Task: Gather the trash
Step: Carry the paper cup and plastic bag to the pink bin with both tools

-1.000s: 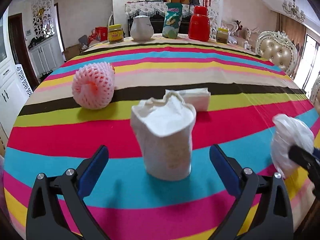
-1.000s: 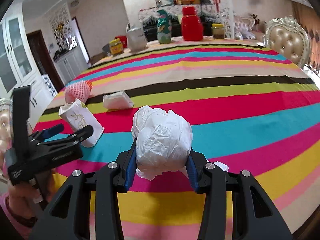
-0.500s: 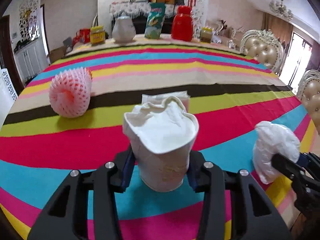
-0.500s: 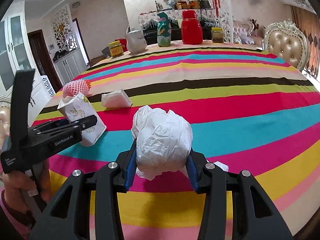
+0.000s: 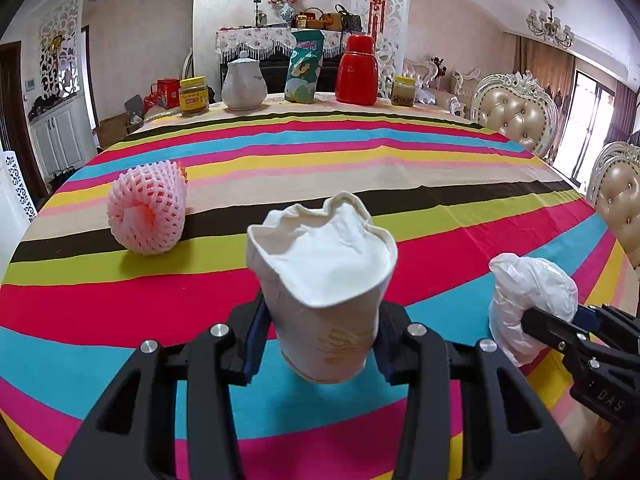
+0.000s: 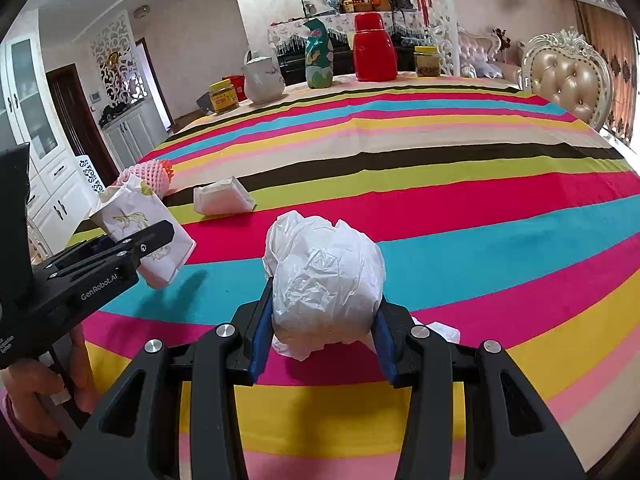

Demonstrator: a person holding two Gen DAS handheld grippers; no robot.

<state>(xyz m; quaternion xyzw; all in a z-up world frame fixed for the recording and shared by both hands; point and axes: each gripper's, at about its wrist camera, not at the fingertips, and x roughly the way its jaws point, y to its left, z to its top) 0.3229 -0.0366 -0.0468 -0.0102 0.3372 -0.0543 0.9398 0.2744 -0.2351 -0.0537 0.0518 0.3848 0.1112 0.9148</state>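
A crumpled white paper cup (image 5: 324, 300) sits between the blue pads of my left gripper (image 5: 320, 334), which is shut on it and holds it tilted, just off the striped tablecloth (image 5: 360, 168). From the right wrist view the same paper cup (image 6: 140, 220) shows at the left with the left gripper (image 6: 132, 246) around it. My right gripper (image 6: 322, 332) is shut on a balled white plastic bag (image 6: 324, 280); the plastic bag (image 5: 528, 300) also appears at the right of the left view. A folded white tissue packet (image 6: 222, 200) and a pink foam fruit net (image 5: 148, 214) lie on the cloth.
At the table's far edge stand a yellow-lidded jar (image 5: 194, 96), a white teapot (image 5: 244, 86), a green snack bag (image 5: 304, 66), a red thermos (image 5: 357, 70) and a second jar (image 5: 404, 90). Padded chairs (image 5: 516, 114) stand at the right. A hand (image 6: 44, 384) holds the left gripper's handle.
The left gripper's jaws closed from wide open onto the paper cup, then tilted and lifted it slightly. The right gripper kept still with the plastic bag.
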